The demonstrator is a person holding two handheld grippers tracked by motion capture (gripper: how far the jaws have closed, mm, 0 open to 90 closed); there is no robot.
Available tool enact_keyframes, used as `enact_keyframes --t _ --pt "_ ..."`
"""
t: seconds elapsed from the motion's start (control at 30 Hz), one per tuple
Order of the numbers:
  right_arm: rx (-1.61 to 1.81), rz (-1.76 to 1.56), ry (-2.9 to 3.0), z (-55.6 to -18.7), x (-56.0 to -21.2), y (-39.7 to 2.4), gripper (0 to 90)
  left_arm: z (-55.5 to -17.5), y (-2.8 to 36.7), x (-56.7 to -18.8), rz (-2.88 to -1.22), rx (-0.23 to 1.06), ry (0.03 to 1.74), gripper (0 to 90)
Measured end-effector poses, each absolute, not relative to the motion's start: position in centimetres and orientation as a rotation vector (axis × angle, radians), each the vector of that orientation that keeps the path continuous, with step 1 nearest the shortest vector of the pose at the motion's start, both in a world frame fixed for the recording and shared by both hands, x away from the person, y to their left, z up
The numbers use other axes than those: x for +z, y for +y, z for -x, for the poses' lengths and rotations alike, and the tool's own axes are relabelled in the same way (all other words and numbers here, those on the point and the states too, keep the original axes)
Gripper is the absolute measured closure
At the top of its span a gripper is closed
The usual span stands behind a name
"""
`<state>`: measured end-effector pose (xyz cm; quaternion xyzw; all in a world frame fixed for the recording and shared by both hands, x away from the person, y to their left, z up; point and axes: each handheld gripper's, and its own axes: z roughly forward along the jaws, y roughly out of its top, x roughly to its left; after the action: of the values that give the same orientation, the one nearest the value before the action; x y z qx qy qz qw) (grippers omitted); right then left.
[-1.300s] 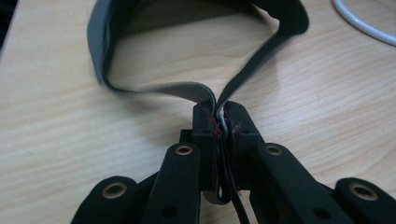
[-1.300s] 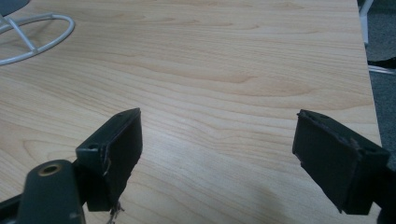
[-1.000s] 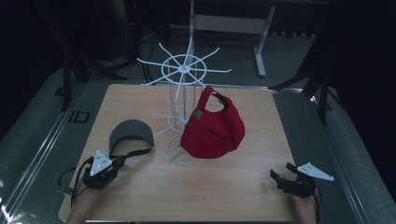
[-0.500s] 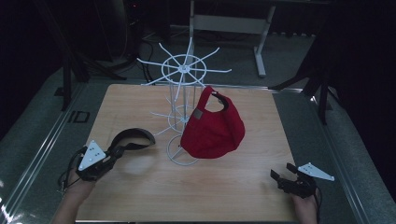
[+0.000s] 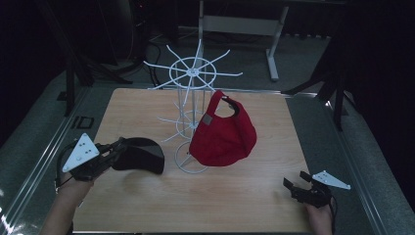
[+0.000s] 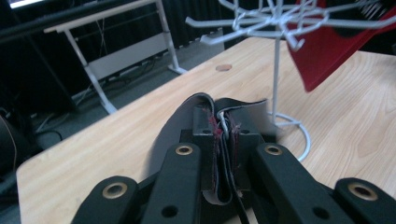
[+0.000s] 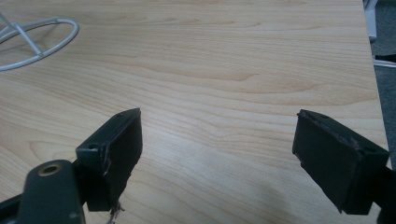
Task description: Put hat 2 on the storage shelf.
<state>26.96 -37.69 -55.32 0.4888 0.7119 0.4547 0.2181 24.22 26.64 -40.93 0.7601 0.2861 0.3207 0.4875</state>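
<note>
I am gripping the black cap [image 5: 142,154] by its edge in my left tool [image 5: 113,149], lifted just off the tabletop [image 5: 244,196] left of the white rack [image 5: 193,110], while my right tool [image 5: 293,186] is resting wide open, far off.

We see a red cap [image 5: 222,132] hanging on a white wire rack [image 5: 192,93] at the middle of the wooden table [image 5: 235,196]. Our left gripper [image 5: 108,152] grips a black cap [image 5: 139,155] left of the rack's base; our right gripper [image 5: 292,186] sits near the table's right front corner, apart from everything
</note>
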Motion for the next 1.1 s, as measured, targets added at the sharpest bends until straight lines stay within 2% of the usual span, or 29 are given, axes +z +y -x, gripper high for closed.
enact_keyframes --t 0.33,0.57,1.1 --pt "1.262 -1.354 1.977 -27.0 -55.3 -37.7 15.8 -23.0 25.5 -36.5 -1.826 0.739 0.538 84.7" --pt "1.268 -1.361 1.978 -27.0 -55.3 -37.8 15.8 -23.5 24.5 -32.7 -1.823 0.785 0.456 84.7" --pt "1.261 -1.357 1.985 -27.0 -55.4 -37.8 15.8 -23.7 24.7 -25.6 -1.745 0.853 0.381 84.7"
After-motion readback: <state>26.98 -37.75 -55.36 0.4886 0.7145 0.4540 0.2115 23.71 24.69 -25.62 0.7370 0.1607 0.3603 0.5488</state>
